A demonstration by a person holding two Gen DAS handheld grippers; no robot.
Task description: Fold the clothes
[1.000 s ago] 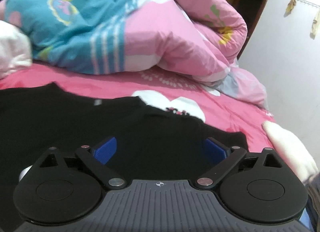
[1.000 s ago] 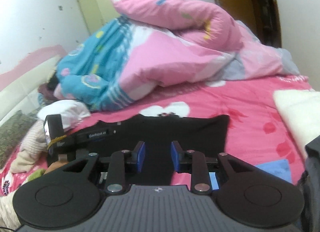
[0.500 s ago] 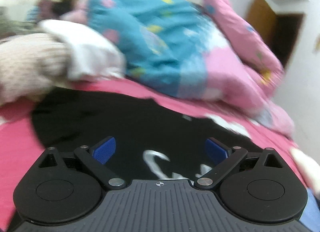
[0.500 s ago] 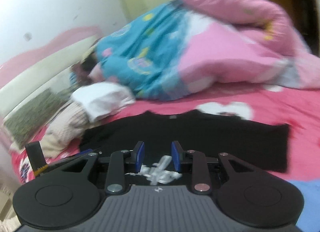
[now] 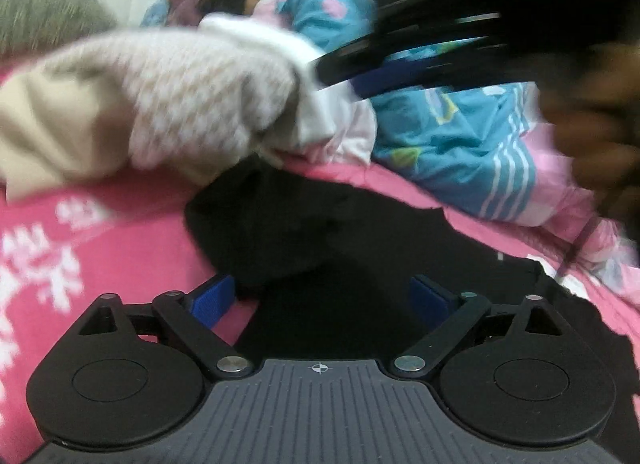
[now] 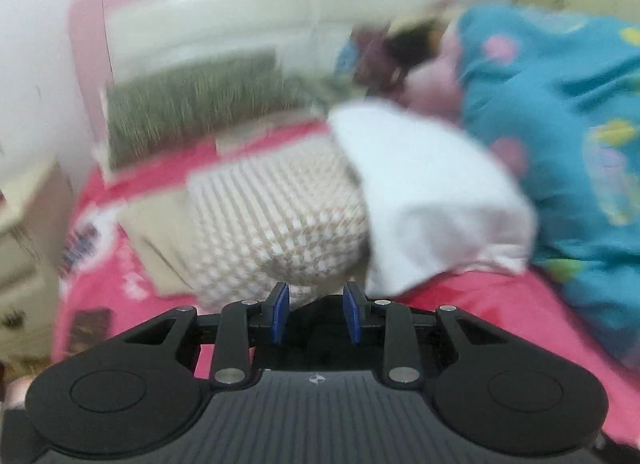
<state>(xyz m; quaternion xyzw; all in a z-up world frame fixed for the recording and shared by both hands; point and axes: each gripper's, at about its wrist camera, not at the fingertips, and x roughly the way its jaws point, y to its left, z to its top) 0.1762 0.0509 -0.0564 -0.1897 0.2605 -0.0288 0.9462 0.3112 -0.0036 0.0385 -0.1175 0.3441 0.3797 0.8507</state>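
Cloth here is a soft, light black shirt (image 5: pixel 360 264) lying on the pink bed sheet (image 5: pixel 100 232). We see the left gripper (image 5: pixel 324 296) spread wide over it and the right gripper (image 6: pixel 316 318) part open, both holding nothing. We think an edge is best to pinch.

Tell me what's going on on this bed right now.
A person with a two-finger gripper in each hand is working on a black garment spread on the pink bedsheet. The left gripper hangs wide open over the cloth, holding nothing. The right gripper has its jaws partly apart with dark fabric showing between them; whether it grips it is unclear. A knitted cream item, a white cloth and a blue and pink duvet lie behind. Both views are motion-blurred.
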